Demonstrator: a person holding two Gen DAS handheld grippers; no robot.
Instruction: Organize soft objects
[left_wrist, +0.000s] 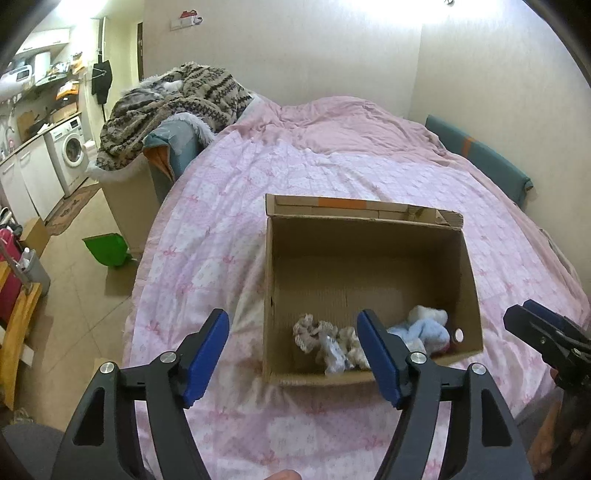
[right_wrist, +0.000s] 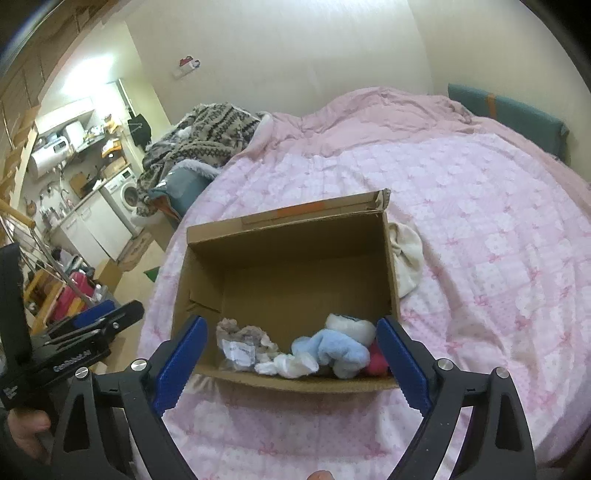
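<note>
An open cardboard box (right_wrist: 295, 258) sits on the pink bedspread (right_wrist: 480, 221). Along its near wall lie a light-blue plush toy (right_wrist: 336, 350), a beige lacy cloth (right_wrist: 243, 336), white socks (right_wrist: 288, 365) and something red (right_wrist: 378, 360). A cream cloth (right_wrist: 408, 258) lies on the bedspread, touching the box's right wall. The left gripper (left_wrist: 293, 354) and right gripper (right_wrist: 291, 362) both hang released and empty above the box.

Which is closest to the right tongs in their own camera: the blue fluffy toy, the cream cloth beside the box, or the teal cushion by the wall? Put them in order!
1. Blue fluffy toy: inside the cardboard box, just ahead of the right tongs.
2. Cream cloth: on the bed, against the box's right side.
3. Teal cushion: far right, by the wall.
</note>
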